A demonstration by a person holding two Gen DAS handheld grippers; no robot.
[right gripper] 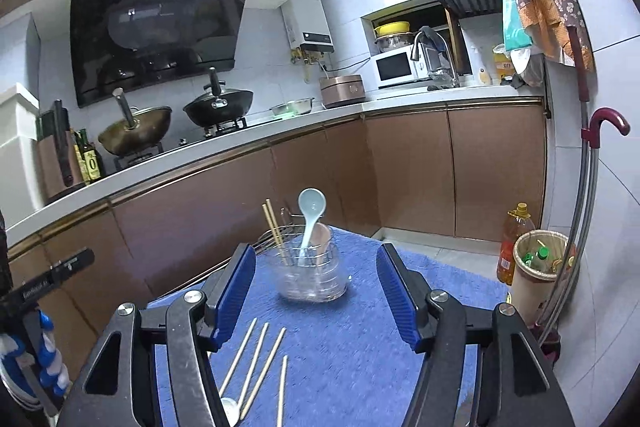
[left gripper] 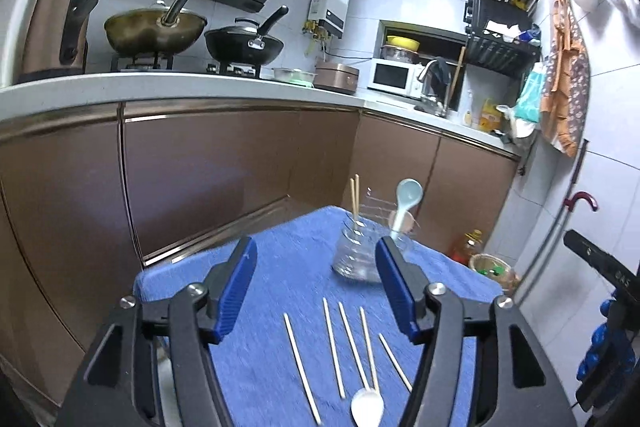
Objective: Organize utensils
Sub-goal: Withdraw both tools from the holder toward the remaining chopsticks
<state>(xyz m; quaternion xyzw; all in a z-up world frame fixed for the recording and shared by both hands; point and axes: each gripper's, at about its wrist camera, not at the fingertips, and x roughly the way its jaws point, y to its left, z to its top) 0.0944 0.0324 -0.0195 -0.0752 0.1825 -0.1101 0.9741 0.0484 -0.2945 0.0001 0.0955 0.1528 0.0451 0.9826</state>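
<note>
A clear glass jar (left gripper: 357,255) stands at the far end of the blue cloth (left gripper: 280,267). It holds two chopsticks (left gripper: 354,197) and a light blue spoon (left gripper: 406,201). Several loose chopsticks (left gripper: 332,351) and a white spoon (left gripper: 367,409) lie on the cloth below my left gripper (left gripper: 316,259), which is open and empty above them. My right gripper (right gripper: 316,263) is open and empty, short of the jar (right gripper: 312,277). Loose chopsticks (right gripper: 260,367) and the white spoon (right gripper: 230,409) lie at its lower left.
A wire rack (right gripper: 280,235) stands behind the jar. Brown cabinets (left gripper: 200,167) and a counter with woks lie beyond the table. An oil bottle (right gripper: 514,243) and a bin (right gripper: 540,267) stand on the floor at the right.
</note>
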